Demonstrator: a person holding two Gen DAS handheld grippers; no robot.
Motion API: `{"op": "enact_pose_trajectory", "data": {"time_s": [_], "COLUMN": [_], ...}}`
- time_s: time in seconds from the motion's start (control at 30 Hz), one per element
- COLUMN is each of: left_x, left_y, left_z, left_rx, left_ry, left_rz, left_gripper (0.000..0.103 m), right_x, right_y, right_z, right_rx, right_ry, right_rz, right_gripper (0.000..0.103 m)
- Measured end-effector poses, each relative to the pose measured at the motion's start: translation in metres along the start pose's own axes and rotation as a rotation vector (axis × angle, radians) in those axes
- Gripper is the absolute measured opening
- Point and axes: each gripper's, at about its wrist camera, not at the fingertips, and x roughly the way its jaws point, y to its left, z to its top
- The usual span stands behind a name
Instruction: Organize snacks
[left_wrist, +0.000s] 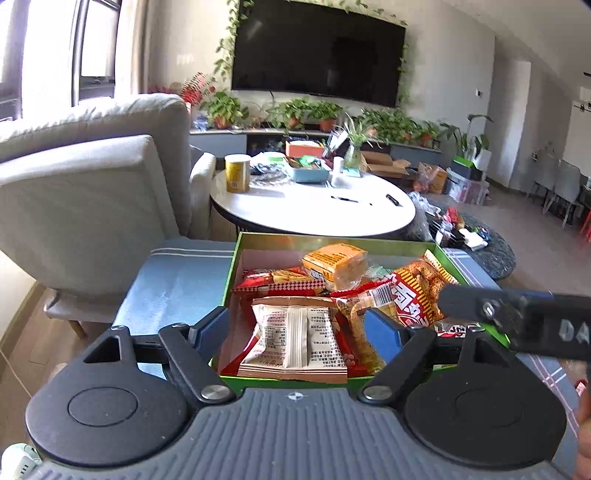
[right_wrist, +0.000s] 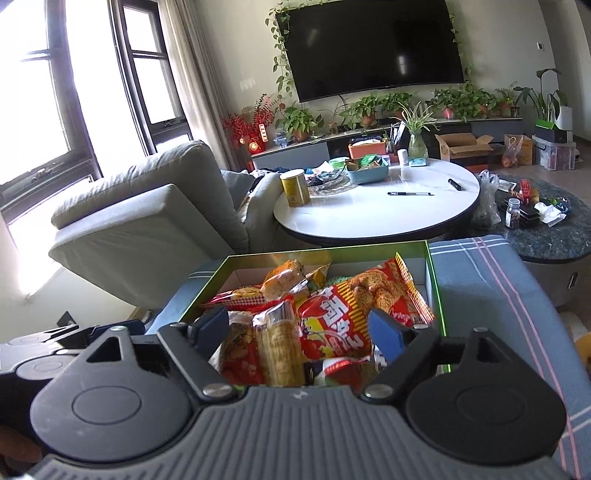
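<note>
A green box (left_wrist: 236, 258) (right_wrist: 432, 273) sits on a blue plaid cloth and holds several snack packets. In the left wrist view my left gripper (left_wrist: 295, 332) hangs open just above the box's near end. A white-backed packet (left_wrist: 295, 336) lies below its blue pads, untouched. An orange packet (left_wrist: 336, 264) rests at the far end. In the right wrist view my right gripper (right_wrist: 299, 332) is open over a red noodle-snack bag (right_wrist: 354, 310) and a clear yellow packet (right_wrist: 277, 343), with nothing gripped. One of the right gripper's fingers (left_wrist: 461, 304) reaches into the left view over the box's right side.
A grey armchair (left_wrist: 92, 206) stands left of the box. Beyond it, a round white table (right_wrist: 376, 210) holds a yellow can (right_wrist: 295, 188), a blue basket and pens. A dark low table (right_wrist: 546, 229) with clutter is to the right. A TV and potted plants line the far wall.
</note>
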Motion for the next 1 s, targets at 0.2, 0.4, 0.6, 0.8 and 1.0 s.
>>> {"op": "enact_pose_trajectory", "data": {"time_s": [0.2, 0.4, 0.6, 0.8, 1.0], "left_x": [-0.012, -0.029, -0.045, -0.057, -0.068], "left_y": [-0.002, -0.013, -0.019, -0.022, -0.022], "left_z": [-0.003, -0.011, -0.02, -0.031, -0.041], "left_rx": [-0.027, 0.012, 0.024, 0.038, 0.054], "left_ry": [0.009, 0.001, 0.003, 0.011, 0.014], "left_rz": [0.032, 0.072, 0.098, 0.119, 0.146], "left_gripper": [0.082, 0.083, 0.085, 0.086, 0.086], "right_x": [-0.018, -0.03, -0.044, -0.054, -0.062], "right_y": [0.003, 0.004, 0.005, 0.003, 0.003], "right_z": [-0.012, -0.022, -0.032, -0.041, -0.049], "right_rx": [-0.04, -0.055, -0.047, -0.03, -0.002], "right_ry": [-0.004, -0.005, -0.01, -0.004, -0.005], "right_rz": [-0.01, -0.017, -0.036, -0.048, -0.05], "right_gripper": [0.078, 0.078, 0.078, 0.078, 0.078]}}
